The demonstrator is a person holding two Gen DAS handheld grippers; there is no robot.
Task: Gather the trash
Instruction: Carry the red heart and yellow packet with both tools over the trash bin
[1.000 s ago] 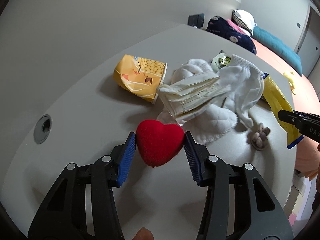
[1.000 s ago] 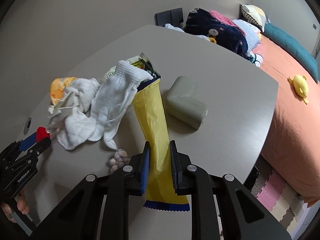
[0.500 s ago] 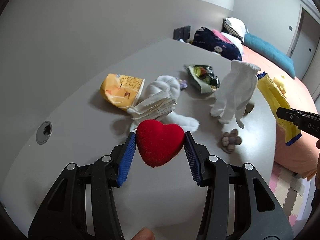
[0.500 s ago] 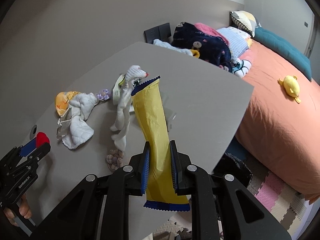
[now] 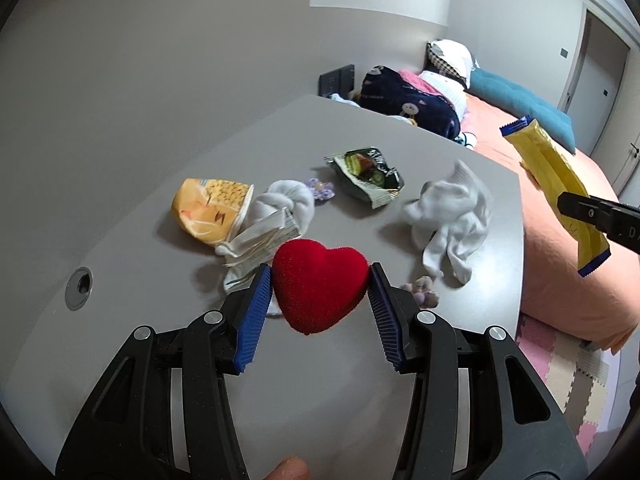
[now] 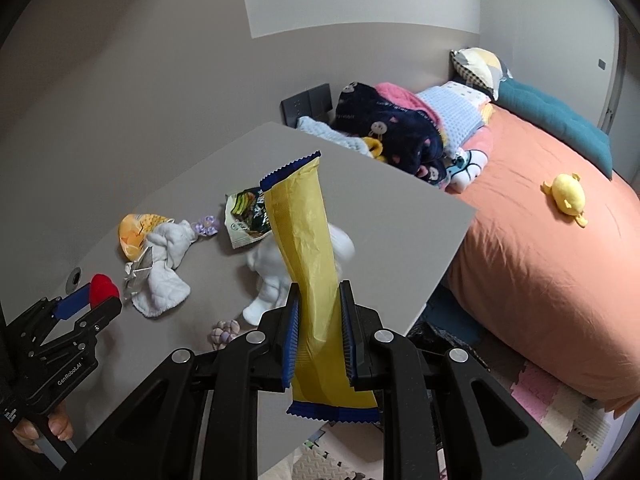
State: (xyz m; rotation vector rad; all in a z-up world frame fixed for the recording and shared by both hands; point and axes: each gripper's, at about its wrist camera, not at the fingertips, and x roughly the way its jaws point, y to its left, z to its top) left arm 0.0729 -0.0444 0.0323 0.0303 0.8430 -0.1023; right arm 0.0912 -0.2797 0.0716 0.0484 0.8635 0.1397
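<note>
My left gripper (image 5: 320,304) is shut on a red heart-shaped plush (image 5: 320,288) and holds it above the grey table (image 5: 168,352). My right gripper (image 6: 319,328) is shut on a long yellow wrapper with blue ends (image 6: 308,264), lifted over the table's right edge; the wrapper also shows in the left wrist view (image 5: 556,184). On the table lie an orange snack bag (image 5: 208,208), a green-black snack bag (image 5: 368,176) and a clear crumpled wrapper (image 5: 260,240).
A white glove (image 5: 452,216), a white cloth (image 5: 288,204) and two small purple knitted flowers (image 5: 424,296) lie on the table. A cable hole (image 5: 78,286) is at the left. An orange bed (image 6: 540,248) with pillows stands to the right.
Both grippers have risen and pulled back from the table. The yellow wrapper came up with the right gripper, and the white glove slid off it and dropped in a heap on the table.
</note>
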